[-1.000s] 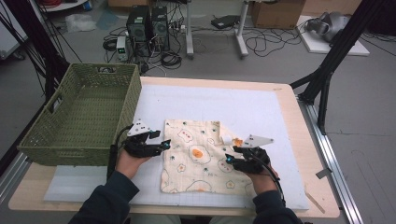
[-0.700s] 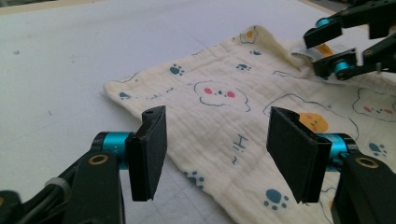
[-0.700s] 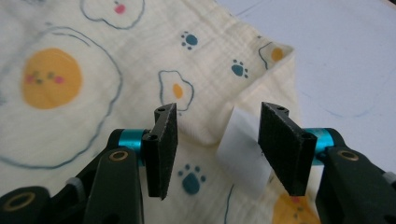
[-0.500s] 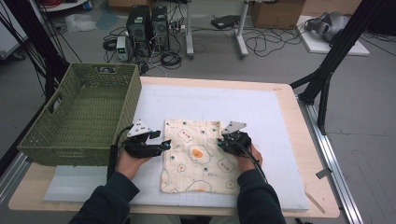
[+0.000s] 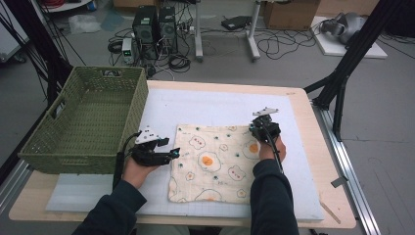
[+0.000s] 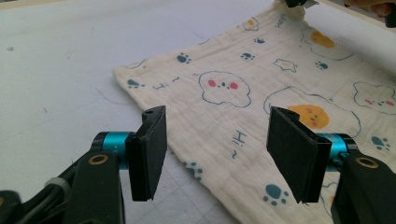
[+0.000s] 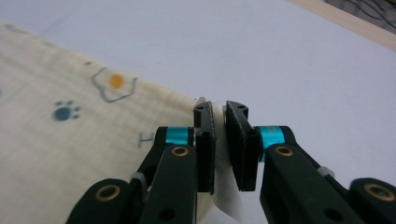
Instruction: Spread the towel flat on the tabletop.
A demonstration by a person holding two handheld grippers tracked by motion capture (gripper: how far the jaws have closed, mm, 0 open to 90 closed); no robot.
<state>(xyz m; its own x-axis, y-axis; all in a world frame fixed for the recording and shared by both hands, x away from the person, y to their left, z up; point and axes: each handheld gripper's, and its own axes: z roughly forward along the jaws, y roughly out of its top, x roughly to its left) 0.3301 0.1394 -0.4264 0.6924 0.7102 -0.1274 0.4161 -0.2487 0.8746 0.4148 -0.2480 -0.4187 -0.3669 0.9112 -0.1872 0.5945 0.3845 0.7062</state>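
Cloth (image 5: 215, 161): flat on white mat (image 5: 205, 107), beside basket (image 5: 83, 122).
Right gripper (image 7: 219, 135): I pinch its far right corner.
Left gripper (image 6: 215, 154): jaws wide at left edge.
Advice: I should clamp low, catching cloth only.

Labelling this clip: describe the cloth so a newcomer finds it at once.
Start at the white mat that covers the wooden table. The cloth lies flat on it, right of the green basket, between the two tools. It is the one cream square printed with orange eggs, bears and blue paw prints; the right tool pinches its far right corner.
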